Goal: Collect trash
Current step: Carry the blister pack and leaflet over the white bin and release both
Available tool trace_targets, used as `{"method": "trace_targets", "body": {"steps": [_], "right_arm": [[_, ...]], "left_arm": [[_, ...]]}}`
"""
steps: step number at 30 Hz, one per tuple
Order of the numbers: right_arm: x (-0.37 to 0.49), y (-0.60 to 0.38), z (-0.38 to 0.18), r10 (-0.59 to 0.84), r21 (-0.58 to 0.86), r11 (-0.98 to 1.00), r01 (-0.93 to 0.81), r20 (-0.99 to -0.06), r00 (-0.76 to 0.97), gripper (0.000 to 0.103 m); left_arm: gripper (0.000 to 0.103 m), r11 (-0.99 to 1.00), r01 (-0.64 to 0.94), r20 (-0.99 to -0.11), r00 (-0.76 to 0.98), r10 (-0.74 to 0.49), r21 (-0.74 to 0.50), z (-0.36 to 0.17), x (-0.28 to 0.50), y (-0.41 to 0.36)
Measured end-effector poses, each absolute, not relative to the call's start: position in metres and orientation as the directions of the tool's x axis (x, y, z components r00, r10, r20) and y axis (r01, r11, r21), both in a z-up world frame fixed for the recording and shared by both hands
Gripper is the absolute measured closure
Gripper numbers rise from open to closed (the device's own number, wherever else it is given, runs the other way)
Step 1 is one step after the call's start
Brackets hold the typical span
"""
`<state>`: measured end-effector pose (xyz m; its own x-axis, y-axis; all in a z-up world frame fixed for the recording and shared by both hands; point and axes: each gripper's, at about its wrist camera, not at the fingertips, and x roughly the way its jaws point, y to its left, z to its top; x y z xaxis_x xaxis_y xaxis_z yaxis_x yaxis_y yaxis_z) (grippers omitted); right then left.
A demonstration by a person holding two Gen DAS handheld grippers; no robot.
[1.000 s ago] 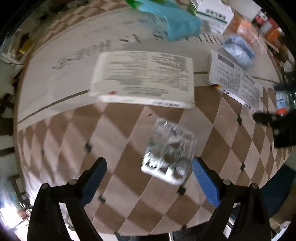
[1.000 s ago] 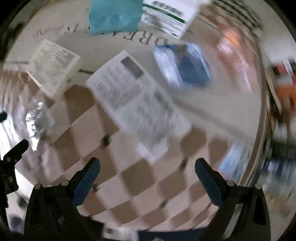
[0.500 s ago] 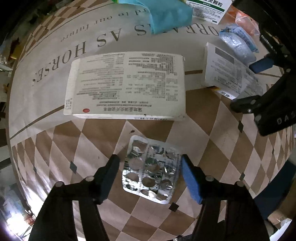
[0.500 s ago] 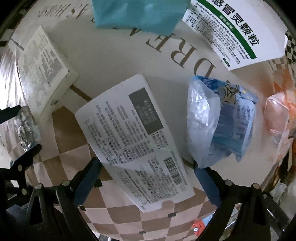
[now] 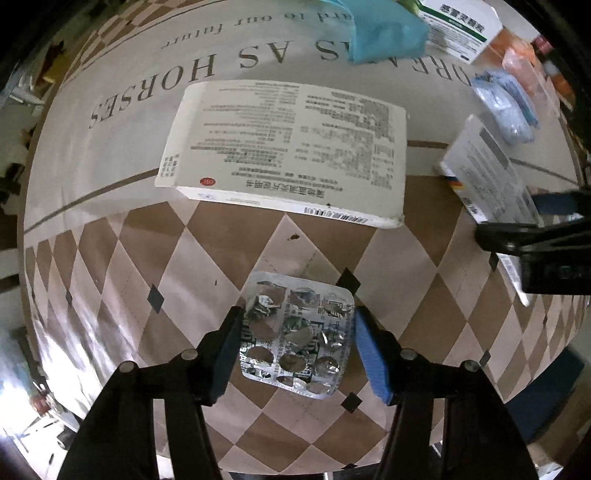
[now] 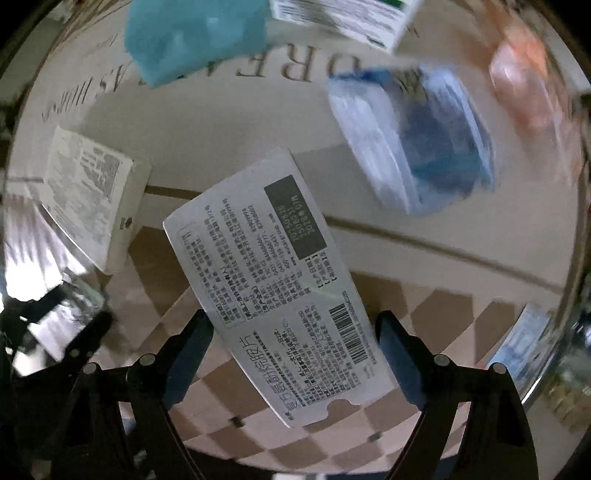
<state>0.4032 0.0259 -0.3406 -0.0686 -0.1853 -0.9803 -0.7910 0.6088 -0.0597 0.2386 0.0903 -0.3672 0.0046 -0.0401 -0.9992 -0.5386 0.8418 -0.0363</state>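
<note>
A used silver blister pack (image 5: pixel 297 334) lies on the checked tablecloth. My left gripper (image 5: pixel 297 343) is closed around it, with both pads touching its side edges. A flat white medicine box (image 6: pixel 284 284) printed with text and a barcode lies between the open fingers of my right gripper (image 6: pixel 295 354); the pads stand apart from its edges. The same box shows at the right of the left wrist view (image 5: pixel 487 177), with the right gripper (image 5: pixel 546 229) over it. The blister pack is a bright blur at the left of the right wrist view (image 6: pixel 55 314).
A large white medicine box (image 5: pixel 288 147) lies beyond the blister pack. A teal cloth (image 5: pixel 384 29), a green and white box (image 5: pixel 458 26), a blue plastic packet (image 6: pixel 417 136) and an orange packet (image 6: pixel 524 77) lie farther back. The table edge runs just below both grippers.
My left gripper has moved onto the blister pack and closed its fingers on it. My right gripper has moved down over the flat white box and narrowed around it.
</note>
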Motion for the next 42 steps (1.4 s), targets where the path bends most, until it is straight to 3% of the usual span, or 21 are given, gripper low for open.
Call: {"method": "trace_targets", "body": {"steps": [8,12,20,30,36,42], "right_arm": [[0.383,0.031,-0.33,-0.166,-0.086,0.562,-0.823,-0.986,-0.01,0.013],[0.357,0.026,-0.326,-0.162,-0.099,0.547,-0.831,-0.987,0.011,0.018],[0.343,0.005,-0.296,-0.092,-0.095,0.65,-0.754,-0.995,0.046,0.019],[0.236,-0.032,-0.237,0.037,-0.043,0.734,-0.678,-0.994,0.103,0.02],[0.127,-0.044,-0.229,0.091,0.003,0.771,-0.637,-0.99,0.106,0.02],[0.024,-0.067,-0.265,0.116,0.109,0.818,-0.565,-0.993,-0.024,0.02]], "left_arm": [[0.048,0.841,-0.54,-0.999,0.029,-0.024,-0.036,-0.364,0.225,0.078],[0.048,0.839,-0.543,-0.999,0.037,0.005,-0.016,-0.357,0.214,0.076],[0.048,0.809,-0.588,-0.989,0.106,0.099,0.017,-0.307,0.192,0.079],[0.048,0.814,-0.581,-0.953,0.237,0.188,0.016,-0.247,0.102,0.076],[0.048,0.826,-0.562,-0.952,0.272,0.142,-0.038,-0.246,0.006,0.068],[0.048,0.798,-0.592,-0.983,0.184,-0.002,-0.112,-0.303,-0.083,0.053]]}}
